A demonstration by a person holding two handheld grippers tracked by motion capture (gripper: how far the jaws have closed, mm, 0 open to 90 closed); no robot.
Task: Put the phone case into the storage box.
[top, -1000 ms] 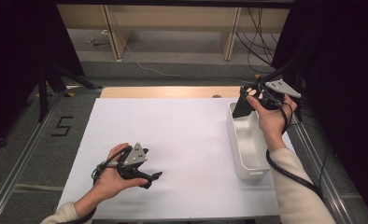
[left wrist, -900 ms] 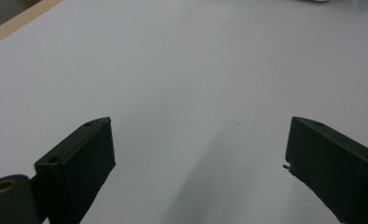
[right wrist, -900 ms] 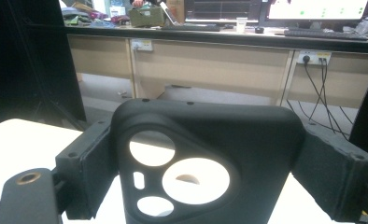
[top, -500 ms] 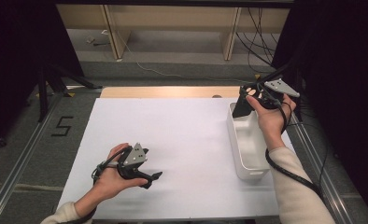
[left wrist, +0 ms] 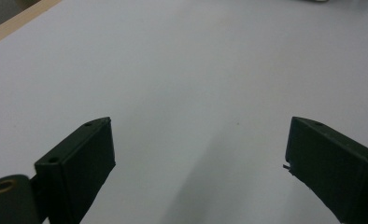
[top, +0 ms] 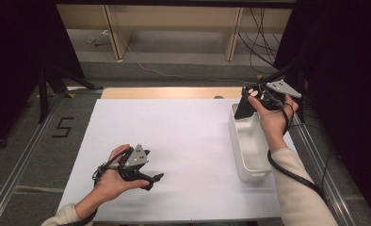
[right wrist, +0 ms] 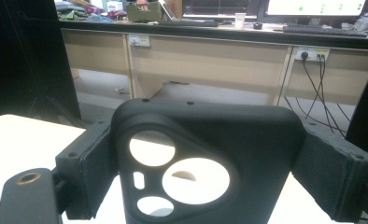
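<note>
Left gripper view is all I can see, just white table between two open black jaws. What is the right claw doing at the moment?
Observer: The right claw is shut on a black phone case, with one pad on each side edge. The camera cutouts face the right gripper view.
Operator: Where is that over the table?
Observer: In the high view it is held up at the far end of a white bin on the table's right side. I cannot tell whether the case touches the bin.
Operator: Is anything in the bin?
Observer: The part of the inside that shows looks empty.
</note>
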